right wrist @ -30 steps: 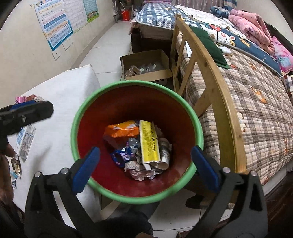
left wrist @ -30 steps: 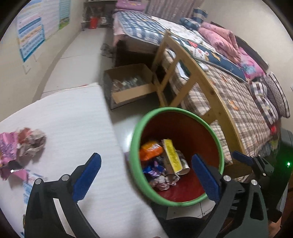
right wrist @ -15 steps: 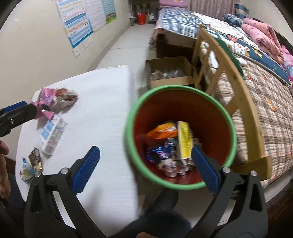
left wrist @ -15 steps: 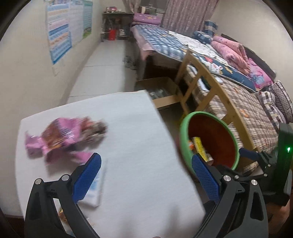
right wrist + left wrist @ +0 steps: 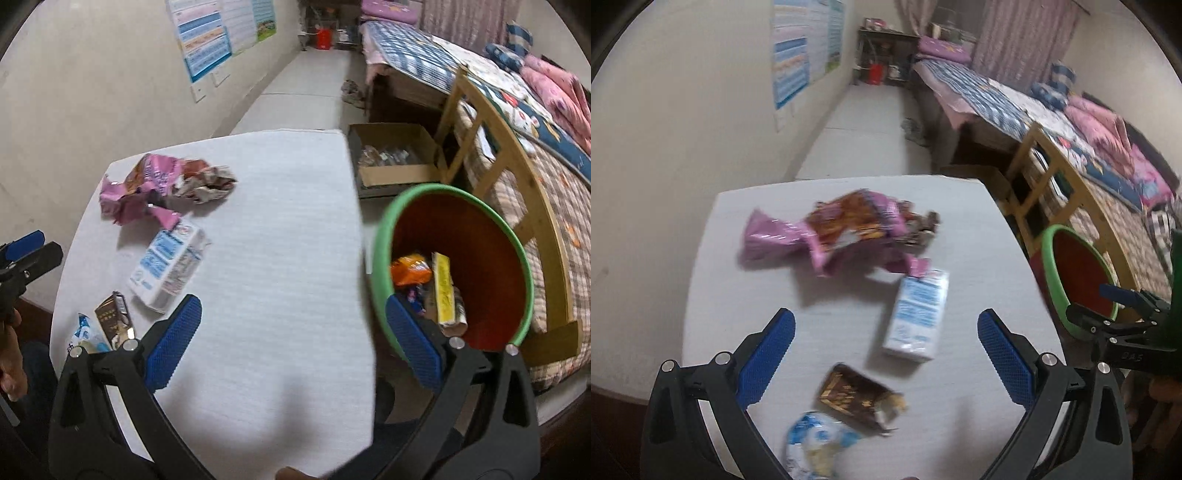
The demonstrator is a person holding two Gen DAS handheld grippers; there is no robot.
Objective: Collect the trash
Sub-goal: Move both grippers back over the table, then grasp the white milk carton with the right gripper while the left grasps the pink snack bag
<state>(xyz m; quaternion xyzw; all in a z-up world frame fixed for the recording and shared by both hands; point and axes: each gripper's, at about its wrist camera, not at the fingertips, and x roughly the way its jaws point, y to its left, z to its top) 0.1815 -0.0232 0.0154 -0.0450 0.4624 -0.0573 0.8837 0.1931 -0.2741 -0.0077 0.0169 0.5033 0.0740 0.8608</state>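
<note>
Surface (image 5: pixel 280 229) carries a crumpled pink bag (image 5: pixel 827 232), a milk carton (image 5: pixel 918 314) and small wrappers. Beside its right edge, the green-rimmed bin (image 5: pixel 384 236) holds wrappers (image 5: pixel 428 280). Left tool (image 5: pixel 886 354) and right tool (image 5: pixel 295 332) gape wide, empty.

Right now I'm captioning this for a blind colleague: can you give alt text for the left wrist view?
An open left gripper hovers over a white table strewn with trash: a crumpled pink snack bag, a small white-and-blue carton, a brown wrapper and a blue-and-white wrapper. A green-rimmed bin stands to the right beside a bed.
</note>
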